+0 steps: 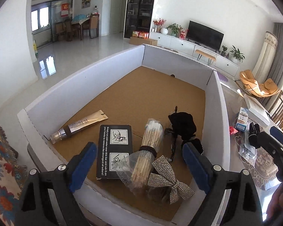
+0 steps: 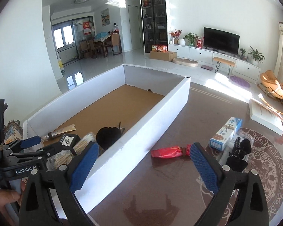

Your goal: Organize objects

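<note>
A white-walled box [image 1: 84, 86] (cardboard floor) is set on a glossy patterned table [image 2: 160, 179] in a sunlit living room. Left gripper [image 1: 137, 162] and right gripper [image 2: 143, 162] are spread wide, empty — swab bundle [image 1: 151, 141] lies boxed, half hidden in the right view.

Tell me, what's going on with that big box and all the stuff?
A person is tidying things into the white box with two tools. The left hand-held gripper hangs open over a bundle of cotton swabs, holding nothing. The right hand-held gripper is open too, above the table, where a red packet and a blue carton still wait outside.
</note>
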The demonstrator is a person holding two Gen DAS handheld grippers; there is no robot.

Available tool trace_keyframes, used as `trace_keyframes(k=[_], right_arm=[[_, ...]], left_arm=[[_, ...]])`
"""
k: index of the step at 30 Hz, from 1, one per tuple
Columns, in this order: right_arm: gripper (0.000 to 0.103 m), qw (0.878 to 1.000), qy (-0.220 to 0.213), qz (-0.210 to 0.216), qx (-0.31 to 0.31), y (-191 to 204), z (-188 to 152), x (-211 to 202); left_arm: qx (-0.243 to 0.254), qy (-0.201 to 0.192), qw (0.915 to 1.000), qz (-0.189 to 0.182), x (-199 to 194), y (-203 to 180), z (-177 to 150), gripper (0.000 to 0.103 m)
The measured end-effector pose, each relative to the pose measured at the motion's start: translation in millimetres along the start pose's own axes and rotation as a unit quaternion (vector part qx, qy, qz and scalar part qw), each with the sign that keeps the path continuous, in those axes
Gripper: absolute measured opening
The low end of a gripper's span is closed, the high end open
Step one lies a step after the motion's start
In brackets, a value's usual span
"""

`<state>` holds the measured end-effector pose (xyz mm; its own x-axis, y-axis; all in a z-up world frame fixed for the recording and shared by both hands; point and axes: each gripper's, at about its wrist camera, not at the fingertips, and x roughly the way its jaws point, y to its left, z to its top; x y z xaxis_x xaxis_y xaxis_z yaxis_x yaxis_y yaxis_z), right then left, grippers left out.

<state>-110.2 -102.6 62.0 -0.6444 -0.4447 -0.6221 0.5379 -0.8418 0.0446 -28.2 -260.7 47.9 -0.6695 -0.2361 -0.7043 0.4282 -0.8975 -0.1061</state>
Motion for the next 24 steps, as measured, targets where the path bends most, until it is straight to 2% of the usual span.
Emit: trace_keyframes(k=[3, 7, 10, 14, 16, 20, 24], right_arm=[[0.099, 0.999, 0.008, -0.046, 0.005, -38.7, -37.8, -15.4], [0.099, 0.992, 0.044, -0.114, 0.008, -104.0, -89.0, -35.2], [0.099, 0.986, 0.075, -0.149, 0.027, -146.0, -122.0, -47.6], [0.099, 0.978, 0.088, -0.181, 0.060, -188.2, -152.8, -71.6], [0.099, 0.974, 0.091, -0.191, 0.079, -199.0, -161.5, -80.2], [0.099, 0.971, 0.101, -0.191, 0.106, -210.3, -171.3, -85.2], [0.099, 0.969, 0.118, -0.189, 0.107, -211.0, -172.5, -78.9]], left_arm=[[0.003, -0.029, 0.9993, -0.022, -18.5, -16.6, -11.6, 0.093], [0.021, -0.064, 0.9955, -0.066, -46.9, -49.5, -25.8, 0.093], [0.049, -0.082, 0.9900, -0.105, -65.7, -81.5, -35.9, 0.093], [0.087, -0.098, 0.9797, -0.152, -88.2, -122.6, -56.9, 0.096], [0.117, -0.098, 0.9753, -0.160, -93.8, -144.2, -71.7, 0.103], [0.167, -0.070, 0.9674, -0.177, -87.0, -177.8, -103.7, 0.103], [0.204, -0.037, 0.9629, -0.173, -69.1, -197.1, -131.8, 0.103]])
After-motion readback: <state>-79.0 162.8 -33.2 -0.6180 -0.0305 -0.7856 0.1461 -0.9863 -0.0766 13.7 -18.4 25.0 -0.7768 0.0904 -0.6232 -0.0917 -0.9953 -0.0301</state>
